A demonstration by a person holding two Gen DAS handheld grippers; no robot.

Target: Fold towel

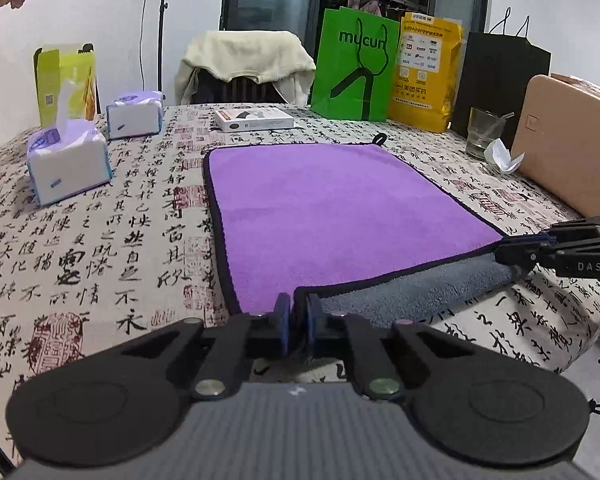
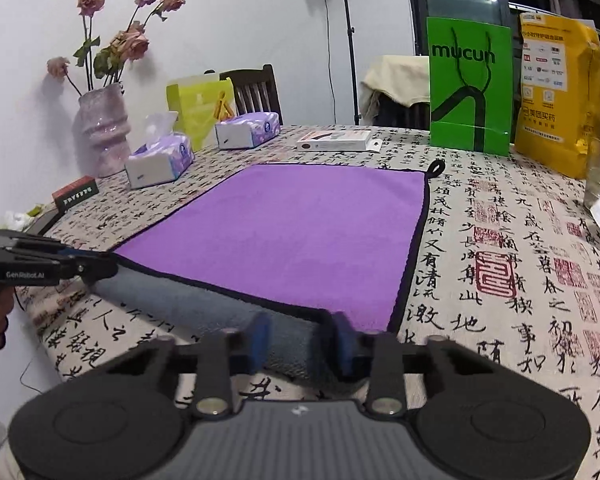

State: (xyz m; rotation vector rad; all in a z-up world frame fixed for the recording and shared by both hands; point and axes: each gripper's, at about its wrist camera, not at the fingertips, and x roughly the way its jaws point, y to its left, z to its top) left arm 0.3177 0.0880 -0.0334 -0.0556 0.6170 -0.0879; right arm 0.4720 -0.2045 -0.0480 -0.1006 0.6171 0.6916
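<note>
A purple towel [image 1: 332, 212] with a black hem and grey underside lies flat on the table; it also shows in the right wrist view [image 2: 292, 232]. Its near edge is lifted and rolled over, showing the grey side [image 1: 412, 292]. My left gripper [image 1: 299, 316] is shut on the towel's near left corner. My right gripper [image 2: 302, 338] stands around the near right corner with its jaws apart, the grey fold [image 2: 288, 344] between them. Each gripper also shows from the side in the other view, the right one [image 1: 512, 250] and the left one [image 2: 104, 266].
Two tissue packs [image 1: 68, 160] [image 1: 134, 114], a white box [image 1: 254, 119], a green bag [image 1: 354, 64], a yellow bag [image 1: 426, 72], a black bag [image 1: 500, 80], a glass [image 1: 482, 134] and a tan board [image 1: 572, 144] ring the towel. A vase [image 2: 100, 132] stands far left.
</note>
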